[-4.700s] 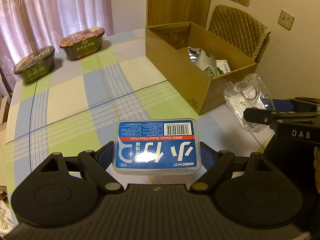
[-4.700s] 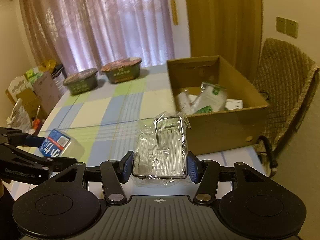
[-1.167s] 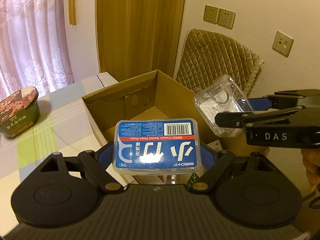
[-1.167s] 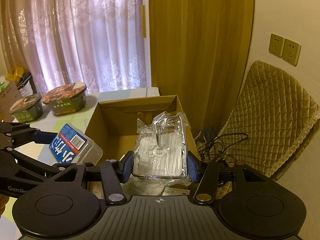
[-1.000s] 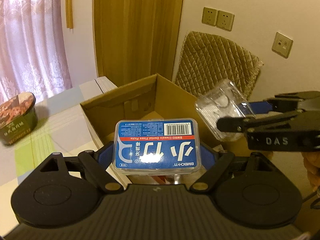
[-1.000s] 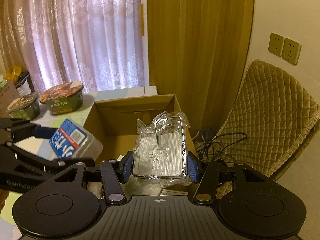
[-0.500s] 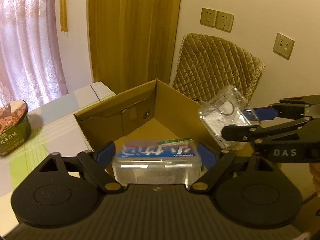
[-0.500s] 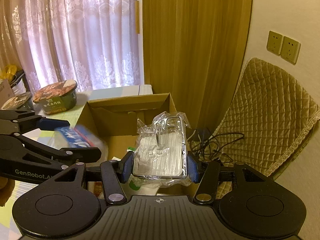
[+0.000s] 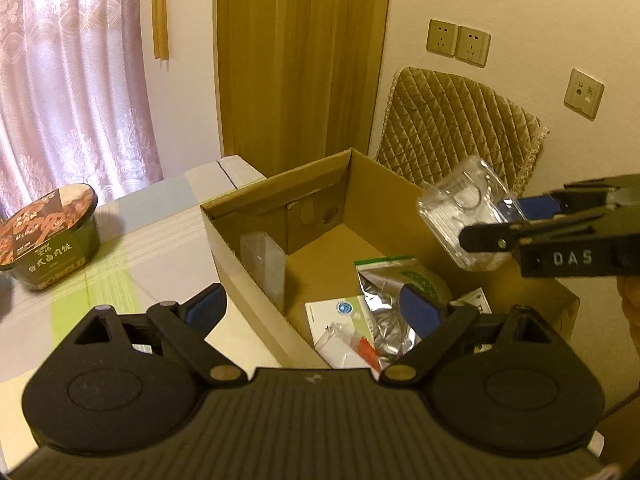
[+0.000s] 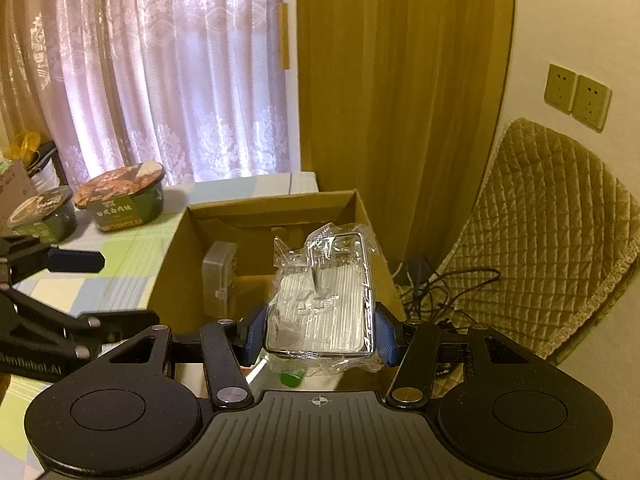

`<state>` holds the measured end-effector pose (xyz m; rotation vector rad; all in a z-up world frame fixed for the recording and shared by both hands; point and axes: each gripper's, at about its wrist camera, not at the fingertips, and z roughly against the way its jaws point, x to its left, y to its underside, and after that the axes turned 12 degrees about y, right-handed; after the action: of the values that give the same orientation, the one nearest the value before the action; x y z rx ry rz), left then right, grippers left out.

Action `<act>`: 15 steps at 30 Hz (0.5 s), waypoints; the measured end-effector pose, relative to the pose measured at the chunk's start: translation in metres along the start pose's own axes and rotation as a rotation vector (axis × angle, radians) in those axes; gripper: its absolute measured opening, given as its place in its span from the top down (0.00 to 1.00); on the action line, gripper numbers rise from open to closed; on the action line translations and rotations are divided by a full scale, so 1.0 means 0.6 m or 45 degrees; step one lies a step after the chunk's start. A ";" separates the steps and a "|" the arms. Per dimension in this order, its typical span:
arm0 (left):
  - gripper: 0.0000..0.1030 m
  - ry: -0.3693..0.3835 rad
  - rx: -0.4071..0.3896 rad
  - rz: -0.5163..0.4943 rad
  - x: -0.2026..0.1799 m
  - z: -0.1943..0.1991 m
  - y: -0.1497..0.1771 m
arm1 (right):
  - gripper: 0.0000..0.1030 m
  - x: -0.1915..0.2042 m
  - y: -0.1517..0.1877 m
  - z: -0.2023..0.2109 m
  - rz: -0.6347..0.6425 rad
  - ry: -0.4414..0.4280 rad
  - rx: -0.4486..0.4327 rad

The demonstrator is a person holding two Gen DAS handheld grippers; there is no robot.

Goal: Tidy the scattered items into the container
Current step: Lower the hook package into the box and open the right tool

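The left gripper (image 9: 312, 304) has its jaws spread with nothing between them. The floss box (image 9: 264, 272) stands inside the cardboard box (image 9: 404, 216), mid frame. The right gripper (image 10: 320, 332) pinches the clear packet (image 10: 324, 300) between its jaws, above that box.

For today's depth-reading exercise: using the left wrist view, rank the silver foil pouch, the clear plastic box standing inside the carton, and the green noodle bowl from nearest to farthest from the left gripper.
1. Silver foil pouch: in the carton, by the left gripper's right finger.
2. Clear plastic box: upright against the carton's left wall.
3. Green noodle bowl: far left on the table.
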<state>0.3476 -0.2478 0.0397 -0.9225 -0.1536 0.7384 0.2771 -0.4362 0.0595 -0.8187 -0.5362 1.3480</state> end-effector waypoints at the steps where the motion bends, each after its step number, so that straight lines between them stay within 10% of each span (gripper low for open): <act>1: 0.12 0.002 0.002 -0.002 0.000 0.002 0.002 | 0.45 0.003 -0.002 0.000 0.003 -0.003 -0.001; 15: 0.12 0.001 0.007 0.002 0.005 0.013 0.005 | 0.45 0.033 -0.031 -0.009 0.053 -0.022 -0.015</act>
<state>0.3453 -0.2397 0.0417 -0.9176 -0.1500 0.7399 0.2963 -0.4182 0.0682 -0.8326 -0.5439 1.3927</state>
